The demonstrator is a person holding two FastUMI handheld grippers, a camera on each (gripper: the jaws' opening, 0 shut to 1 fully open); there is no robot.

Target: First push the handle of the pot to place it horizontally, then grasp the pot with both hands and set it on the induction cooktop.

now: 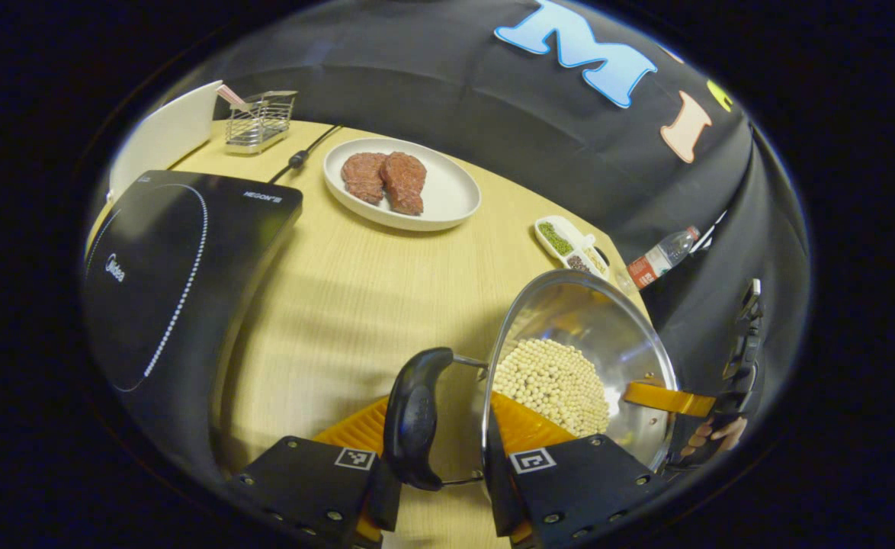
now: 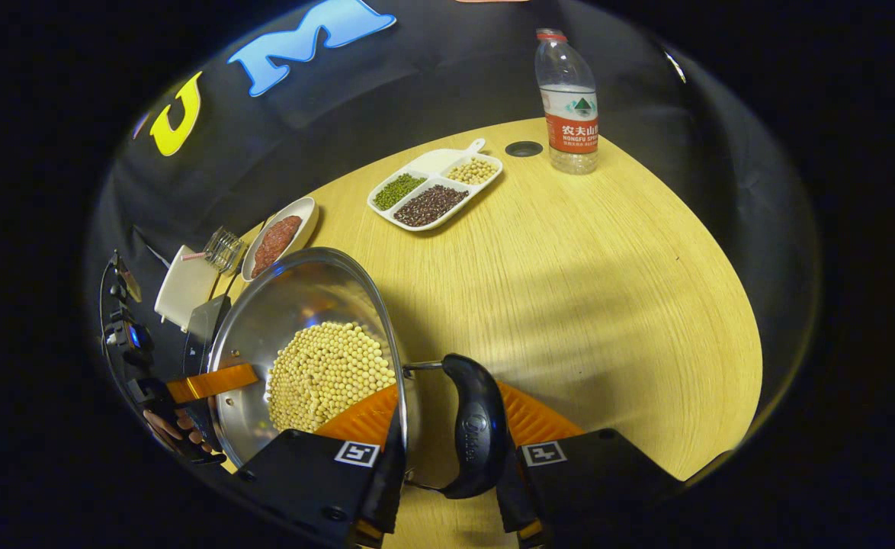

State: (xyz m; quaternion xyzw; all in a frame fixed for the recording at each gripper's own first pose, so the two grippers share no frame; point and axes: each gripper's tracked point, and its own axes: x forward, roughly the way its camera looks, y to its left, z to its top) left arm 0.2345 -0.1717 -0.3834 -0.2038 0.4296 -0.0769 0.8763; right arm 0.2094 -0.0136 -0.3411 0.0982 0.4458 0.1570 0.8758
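Here, shiny round steel pot point(image 1: 581, 358) holding pale soybeans point(image 2: 329, 374); left gripper point(image 1: 447, 488) and right gripper point(image 2: 447, 488) each clamp rim beside black loop handle point(image 1: 415, 418)

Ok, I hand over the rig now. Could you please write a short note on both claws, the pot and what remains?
Left claw: straddles one black side handle and the rim of the pot; whether it presses cannot be told.
Right claw: the same on the opposite handle.
The pot holds soybeans and is beside the induction cooktop, not on it.
Done, apparently: handle push, both claws placed.
Left: carry the pot onto the cooktop.
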